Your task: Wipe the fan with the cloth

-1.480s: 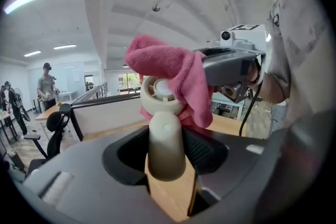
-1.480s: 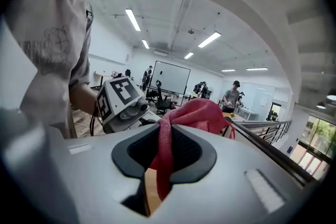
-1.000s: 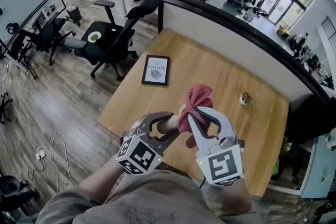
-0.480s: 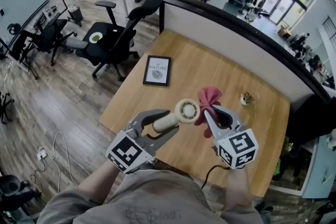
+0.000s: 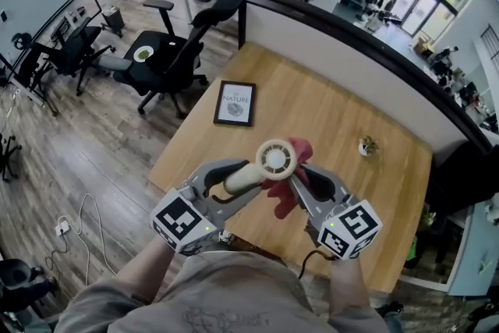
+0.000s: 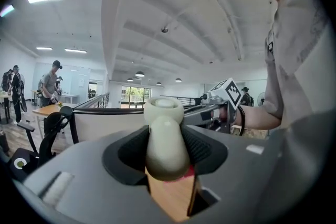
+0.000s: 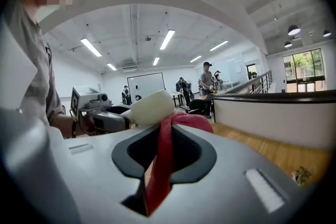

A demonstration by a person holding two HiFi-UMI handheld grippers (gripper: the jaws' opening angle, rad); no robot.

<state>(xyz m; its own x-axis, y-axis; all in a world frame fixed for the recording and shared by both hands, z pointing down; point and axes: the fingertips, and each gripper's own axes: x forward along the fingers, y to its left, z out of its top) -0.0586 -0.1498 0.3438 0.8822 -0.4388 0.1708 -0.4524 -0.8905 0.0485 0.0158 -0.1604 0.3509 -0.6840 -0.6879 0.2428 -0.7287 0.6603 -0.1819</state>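
A small cream hand-held fan [image 5: 269,162] is held above the wooden table [image 5: 335,113]. My left gripper [image 5: 248,182] is shut on the fan's handle [image 6: 167,143], with the round head [image 5: 277,159] facing up toward the head view. My right gripper [image 5: 300,179] is shut on a red cloth [image 5: 288,187]; the cloth [image 7: 164,157] runs between its jaws and bunches at their tips. The cloth lies against the right side and underside of the fan head, and the fan [image 7: 149,107] shows just left of the cloth in the right gripper view.
A framed picture [image 5: 235,104] lies on the table's left part and a small potted plant [image 5: 366,145] stands near its right side. Black office chairs [image 5: 168,51] stand beyond the table's left edge. A dark-topped partition [image 5: 351,51] borders the far side. People stand far off.
The fan head has turned to face up and lifted slightly. My right gripper rolled and dropped, bringing the cloth from above and beside the fan to its right side and underside.
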